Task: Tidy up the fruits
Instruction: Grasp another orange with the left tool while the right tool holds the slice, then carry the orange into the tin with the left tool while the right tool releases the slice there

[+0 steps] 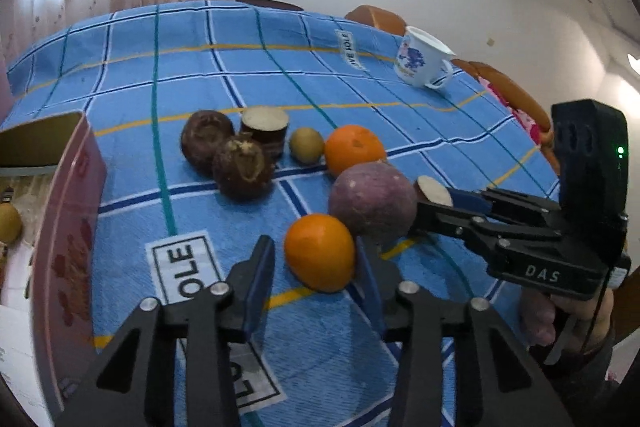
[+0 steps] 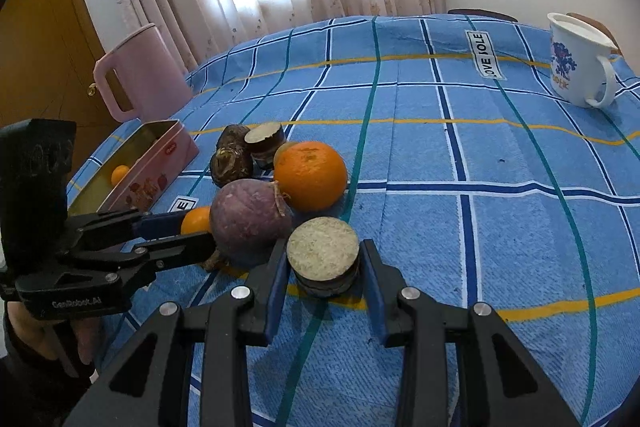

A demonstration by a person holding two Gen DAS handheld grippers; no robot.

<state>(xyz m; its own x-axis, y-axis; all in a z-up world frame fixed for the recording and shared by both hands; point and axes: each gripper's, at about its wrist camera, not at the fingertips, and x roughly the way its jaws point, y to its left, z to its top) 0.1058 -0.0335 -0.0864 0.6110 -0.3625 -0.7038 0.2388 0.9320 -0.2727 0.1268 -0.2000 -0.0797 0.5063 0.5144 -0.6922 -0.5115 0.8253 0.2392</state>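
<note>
In the left wrist view, the left gripper (image 1: 316, 267) stands spread around a small orange (image 1: 320, 251); its right finger sits against the peel, the left one a little off, so nothing is clamped yet. The smooth, round peel could roll out forward if the jaws close off-centre, nudging the dull purple, rough-skinned root (image 1: 373, 201) touching it just ahead. Far to the left sits the pink tin box (image 1: 70, 211), glossy-walled, with a yellowish fruit (image 1: 9, 223) inside. In the right wrist view, the right gripper (image 2: 323, 273) straddles a cut root slice (image 2: 323, 255), a squat dark-skinned cylinder with a pale grainy top, resting on the blue checked cloth of the desk (image 2: 500, 227); whether the pads press it I cannot tell. Its flat sides suit a grip, but the cloth could bunch underneath. A larger orange (image 2: 310, 174) lies ahead.
</note>
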